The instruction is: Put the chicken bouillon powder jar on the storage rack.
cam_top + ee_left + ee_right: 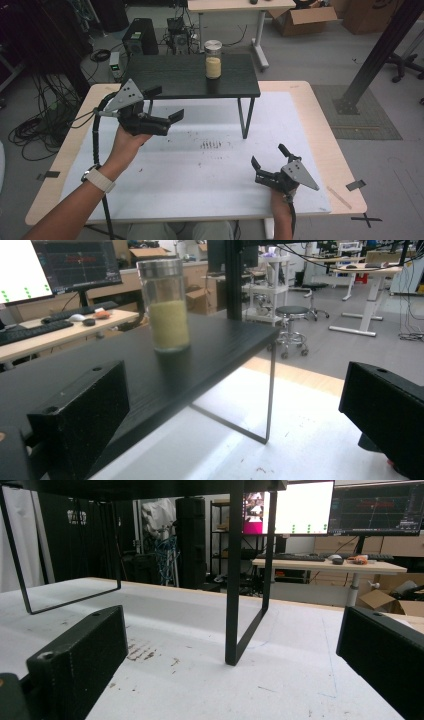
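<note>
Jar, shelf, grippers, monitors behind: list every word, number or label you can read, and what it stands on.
No text can be read.
Jar: no label on the glass or lid.
Black shelf: unmarked.
Left gripper, right gripper: no markings legible.
Monitors: graph lines and small text, too blurred to read.
Cardboard box: print too small to tell.

A pale wood surface [320,130] carries a white mat [210,185] over most of its top; dark scuff marks [210,144] sit near the mat's middle; at twelve o'clock stands a low black shelf [170,80] on thin metal legs; a glass jar [213,59] of yellow grains stands upright at its three o'clock end.
</note>
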{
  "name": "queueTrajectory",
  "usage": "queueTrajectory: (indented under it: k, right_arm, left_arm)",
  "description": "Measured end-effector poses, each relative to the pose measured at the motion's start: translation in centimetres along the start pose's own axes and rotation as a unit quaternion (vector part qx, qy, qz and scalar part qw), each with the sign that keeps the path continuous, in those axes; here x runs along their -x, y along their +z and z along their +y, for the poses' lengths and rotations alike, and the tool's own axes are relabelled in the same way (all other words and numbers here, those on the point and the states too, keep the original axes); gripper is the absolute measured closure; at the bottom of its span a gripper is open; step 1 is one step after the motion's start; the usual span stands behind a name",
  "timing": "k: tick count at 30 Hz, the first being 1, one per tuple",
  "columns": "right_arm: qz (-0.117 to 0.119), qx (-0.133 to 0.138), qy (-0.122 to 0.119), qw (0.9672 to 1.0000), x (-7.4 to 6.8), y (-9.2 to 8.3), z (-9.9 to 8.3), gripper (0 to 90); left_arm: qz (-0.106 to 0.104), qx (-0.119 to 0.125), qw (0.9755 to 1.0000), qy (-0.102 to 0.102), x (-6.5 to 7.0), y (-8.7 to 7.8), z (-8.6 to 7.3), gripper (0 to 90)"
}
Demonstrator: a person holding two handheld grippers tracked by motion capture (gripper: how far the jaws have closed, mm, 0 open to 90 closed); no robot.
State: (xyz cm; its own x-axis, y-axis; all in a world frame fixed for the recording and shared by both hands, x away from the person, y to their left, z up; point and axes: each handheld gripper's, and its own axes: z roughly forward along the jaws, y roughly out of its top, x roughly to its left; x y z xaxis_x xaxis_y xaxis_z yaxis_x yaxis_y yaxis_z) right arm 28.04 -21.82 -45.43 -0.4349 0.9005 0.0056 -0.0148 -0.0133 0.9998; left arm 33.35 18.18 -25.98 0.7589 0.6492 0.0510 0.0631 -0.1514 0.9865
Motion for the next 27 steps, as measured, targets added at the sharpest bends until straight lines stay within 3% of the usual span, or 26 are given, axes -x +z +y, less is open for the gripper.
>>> queueTrajectory:
  k: [14,23,27]
  right_arm:
    - [0.001,0.0,-0.006,1.0,-0.1,0.0,0.0,0.0]
    - [0.002,0.001,-0.007,1.0,-0.1,0.0,0.0,0.0]
    - [0.002,0.001,-0.007,1.0,-0.1,0.0,0.0,0.0]
  left_arm:
    - [0.006,0.001,1.0,0.001,0.1,-2.1,-3.3,0.5]
    - [0.003,0.006,0.9997,-0.023,-0.1,-3.4,-6.3,0.5]
    - [0.015,0.011,0.9997,-0.018,-0.2,-4.1,-7.5,0.4]
